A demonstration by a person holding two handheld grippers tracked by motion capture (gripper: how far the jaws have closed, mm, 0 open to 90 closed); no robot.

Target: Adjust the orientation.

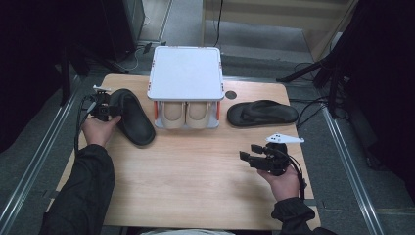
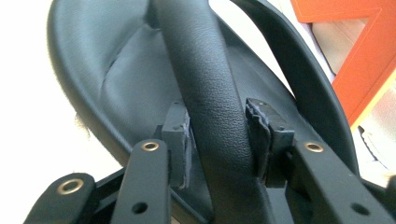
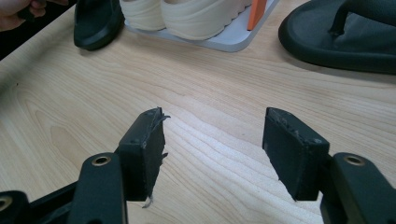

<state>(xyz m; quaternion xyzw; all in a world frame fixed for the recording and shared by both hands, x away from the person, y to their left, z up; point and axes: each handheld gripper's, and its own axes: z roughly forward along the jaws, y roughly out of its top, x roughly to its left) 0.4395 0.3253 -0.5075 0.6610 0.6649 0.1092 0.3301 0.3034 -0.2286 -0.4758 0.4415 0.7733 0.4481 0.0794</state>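
A black sandal point(image 1: 133, 118) lies on the left of the wooden table point(image 1: 195, 181), its wide strap point(image 2: 212, 84) running up between the jaws of my left gripper point(image 2: 217, 126). Both pads touch the strap's sides, so the gripper is shut on it. In the high view my left gripper point(image 1: 104, 108) sits at the sandal's left edge. The other black sandal point(image 1: 262, 112) lies at the right of the table, also seen as a sandal point(image 3: 345, 42) at the upper right of the right gripper view. My right gripper point(image 1: 252, 155) hovers open over bare wood near the front right, nothing between its jaws point(image 3: 215, 140).
A small grey-topped shoe rack point(image 1: 186, 73) with orange posts stands at the back centre, with a pair of cream shoes point(image 1: 186, 115) on its lower shelf. A round hole point(image 1: 230, 94) pierces the tabletop beside it. Dark stands and cables surround the table.
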